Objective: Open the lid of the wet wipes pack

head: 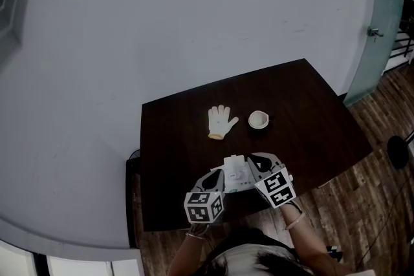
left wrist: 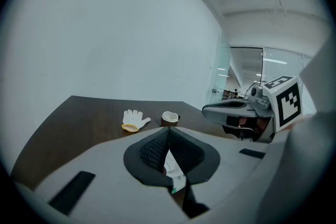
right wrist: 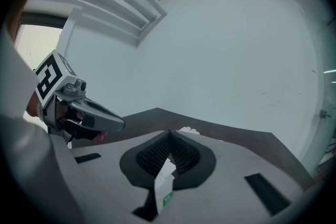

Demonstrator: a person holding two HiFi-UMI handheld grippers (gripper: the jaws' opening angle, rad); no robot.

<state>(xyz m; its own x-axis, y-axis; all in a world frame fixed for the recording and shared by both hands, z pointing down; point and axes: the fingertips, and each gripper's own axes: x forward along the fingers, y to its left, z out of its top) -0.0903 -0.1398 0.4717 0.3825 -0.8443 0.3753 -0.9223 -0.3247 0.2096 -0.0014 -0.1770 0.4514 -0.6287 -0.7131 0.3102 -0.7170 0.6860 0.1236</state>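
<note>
Pack [head: 237,173]: held at the worktop's [head: 181,139] near edge.
Left tool [head: 222,179], right tool [head: 253,169]: each clamped on one pack edge.
Bowl [head: 258,119]: beside glove [head: 221,121]; we cannot tell its contents; right tool view misses it.

Left claw [left wrist: 168,131], right claw [right wrist: 169,137]: both clamped.

1. Wet wipes pack [head: 237,173]: white, soft, with a small green mark at its edge.
2. Position: near front of dark table [head: 310,113], one end pinched in left gripper [left wrist: 169,159], the other in right gripper [right wrist: 167,159].
3. Lid state: not discernible.
</note>
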